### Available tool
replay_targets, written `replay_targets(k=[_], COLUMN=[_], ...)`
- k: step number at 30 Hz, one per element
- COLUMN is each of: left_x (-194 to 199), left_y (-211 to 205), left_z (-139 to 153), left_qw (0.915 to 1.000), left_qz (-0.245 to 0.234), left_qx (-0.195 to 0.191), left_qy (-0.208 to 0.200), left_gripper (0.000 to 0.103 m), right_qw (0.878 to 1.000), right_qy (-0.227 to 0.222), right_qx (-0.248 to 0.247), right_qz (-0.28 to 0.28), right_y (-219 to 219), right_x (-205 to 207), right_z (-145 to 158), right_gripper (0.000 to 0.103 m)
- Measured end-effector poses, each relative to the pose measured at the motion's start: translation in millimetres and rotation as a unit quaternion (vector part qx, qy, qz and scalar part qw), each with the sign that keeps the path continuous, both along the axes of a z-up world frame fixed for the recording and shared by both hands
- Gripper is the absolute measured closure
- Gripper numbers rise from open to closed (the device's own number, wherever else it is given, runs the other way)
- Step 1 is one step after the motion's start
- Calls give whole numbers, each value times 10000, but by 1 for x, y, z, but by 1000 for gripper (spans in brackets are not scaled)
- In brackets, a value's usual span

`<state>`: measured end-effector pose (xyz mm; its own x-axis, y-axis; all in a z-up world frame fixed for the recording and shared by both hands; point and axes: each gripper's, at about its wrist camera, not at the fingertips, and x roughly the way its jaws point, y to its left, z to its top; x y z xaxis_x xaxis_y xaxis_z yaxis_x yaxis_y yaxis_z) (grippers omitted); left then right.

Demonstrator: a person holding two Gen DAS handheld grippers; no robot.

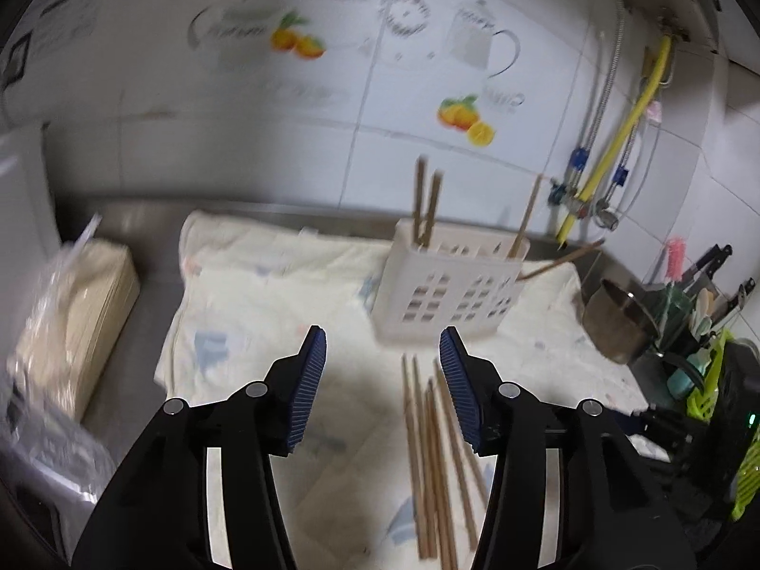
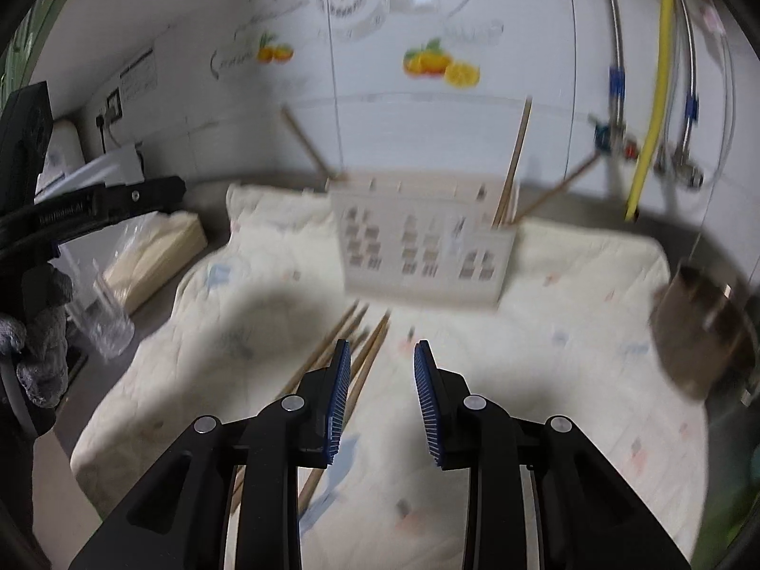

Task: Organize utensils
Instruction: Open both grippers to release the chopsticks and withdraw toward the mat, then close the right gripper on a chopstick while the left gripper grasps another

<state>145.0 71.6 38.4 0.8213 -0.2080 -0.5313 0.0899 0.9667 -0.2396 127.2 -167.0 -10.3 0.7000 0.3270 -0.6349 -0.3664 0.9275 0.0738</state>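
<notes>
On the pale cloth (image 1: 266, 294) about six loose chopsticks (image 1: 430, 451) lie side by side in front of one white slotted holder (image 1: 446, 285) with four chopsticks standing in it, while the left gripper (image 1: 382, 342) and right gripper (image 2: 382, 356) both hover spread apart, holding nothing.
</notes>
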Motion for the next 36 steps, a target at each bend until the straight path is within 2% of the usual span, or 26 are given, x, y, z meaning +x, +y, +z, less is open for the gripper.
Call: replay_targets(k=[4,7,10,14,22,27,36], left_x=[-13,-23,-30,-38,-47,-48,-49], left_y=[7,11,16,19,21,16,-19], left_z=[-21,-34,-45,-55,-67,-76,-99], left_qw=[9997,9992,9985,9977,9972,9968,9947], left_qz=[146,307,368,443,483,420,-171], left_qx=[-80,-45,-168,-221,-153,-168,-233], left_qy=[165,254,381,457,548,659,984], left_gripper=[53,53,53,53,53,53,55], right_qw=[9997,9984,9977,9968,9935,9932,9933], right_qy=[244,561,665,794,1109,1127,1056], right_qx=[-57,93,104,68,188,153,223], right_qz=[-16,37,-37,-30,-184,-259,-402], right_y=[13,21,28,37,38,41,34], right_x=[-17,-25,-28,-29,-24,-21,-23], right_z=[-33,-56,-69,-83,-99,-100,-98], right_gripper=[76,76,77,83,89,89,96])
